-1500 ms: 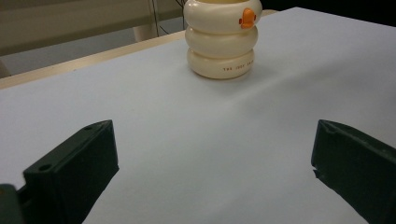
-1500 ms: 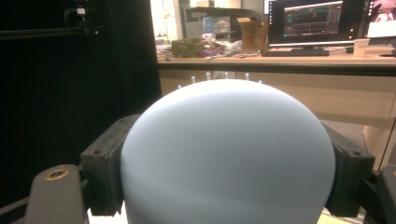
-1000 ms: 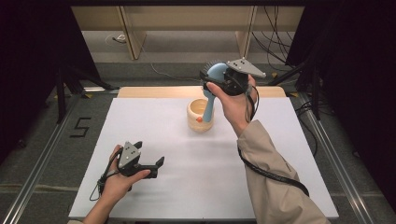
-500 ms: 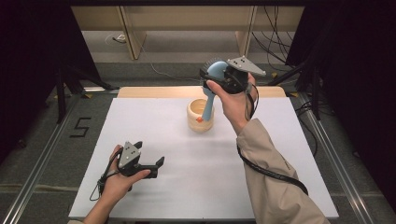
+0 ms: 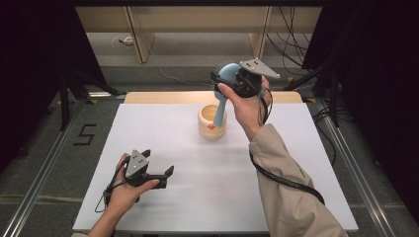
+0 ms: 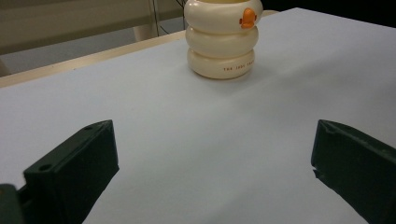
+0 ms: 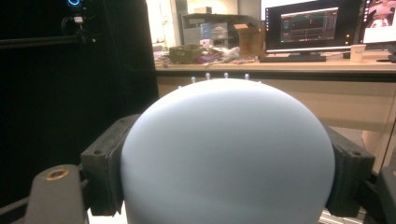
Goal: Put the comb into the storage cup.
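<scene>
Brush (image 5: 226, 79) placement is the step in hand, by my reading: the right gripper (image 5: 232, 81) is clamped on the blue brush by its rounded head, far of table centre and raised above the cup (image 5: 212, 122), with the handle hanging down so that its tip sits at or just inside the cup's mouth. In the right gripper view both black jaws press the sides of the blue head (image 7: 229, 154), and small white bristle tips peek over its top. Whether the handle tip touches the cup's inner wall I cannot tell.

The left gripper (image 5: 157, 174) rests on the near left of the white table (image 5: 306, 168), jaws spread wide with nothing between them, well apart from the cup.

Next move, as I judge it: lower the brush straight down so the handle slides into the cup, then spread the jaws. That calls for keeping the handle centred over the opening, since the cup looks light and a sideways nudge could tip it.

Writing: small reddish lettering runs along the lowest ring of the cup (image 6: 222, 39), too fine to read surely. An orange duck-like mark (image 6: 248, 17) sits on its top ring. A black "5" (image 5: 84, 134) is marked on the floor left of the table.
</scene>
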{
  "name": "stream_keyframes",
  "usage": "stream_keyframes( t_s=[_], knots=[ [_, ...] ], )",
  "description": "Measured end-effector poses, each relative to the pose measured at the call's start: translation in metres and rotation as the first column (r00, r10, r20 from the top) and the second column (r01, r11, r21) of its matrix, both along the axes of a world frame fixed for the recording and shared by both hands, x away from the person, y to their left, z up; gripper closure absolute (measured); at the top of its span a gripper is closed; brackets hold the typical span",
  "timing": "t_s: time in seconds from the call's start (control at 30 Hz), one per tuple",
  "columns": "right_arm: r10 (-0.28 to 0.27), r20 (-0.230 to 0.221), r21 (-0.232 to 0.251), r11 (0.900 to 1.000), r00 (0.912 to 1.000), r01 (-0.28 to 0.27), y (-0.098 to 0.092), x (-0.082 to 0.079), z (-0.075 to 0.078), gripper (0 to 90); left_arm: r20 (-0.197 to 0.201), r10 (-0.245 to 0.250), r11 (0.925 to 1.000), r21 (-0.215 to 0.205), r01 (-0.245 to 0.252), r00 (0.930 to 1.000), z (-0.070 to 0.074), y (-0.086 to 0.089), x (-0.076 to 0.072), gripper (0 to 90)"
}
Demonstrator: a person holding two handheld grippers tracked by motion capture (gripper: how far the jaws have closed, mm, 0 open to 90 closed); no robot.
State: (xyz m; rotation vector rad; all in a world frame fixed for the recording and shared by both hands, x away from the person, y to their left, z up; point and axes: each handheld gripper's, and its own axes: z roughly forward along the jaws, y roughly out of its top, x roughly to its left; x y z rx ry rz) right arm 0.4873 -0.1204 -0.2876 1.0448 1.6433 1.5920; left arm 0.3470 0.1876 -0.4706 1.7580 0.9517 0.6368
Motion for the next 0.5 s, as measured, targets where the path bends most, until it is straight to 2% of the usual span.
stream_keyframes(
  t_s=[0.5],
  knots=[
    [-0.007, 0.007, 0.007, 1.0, 0.9999, 0.007, 0.0003, 0.0063, -0.0006, 20.3, 0.0, 0.004, 1.0, -0.004, -0.004, 1.0, -0.0003, 0.001, 0.0006, 0.3]
  ],
)
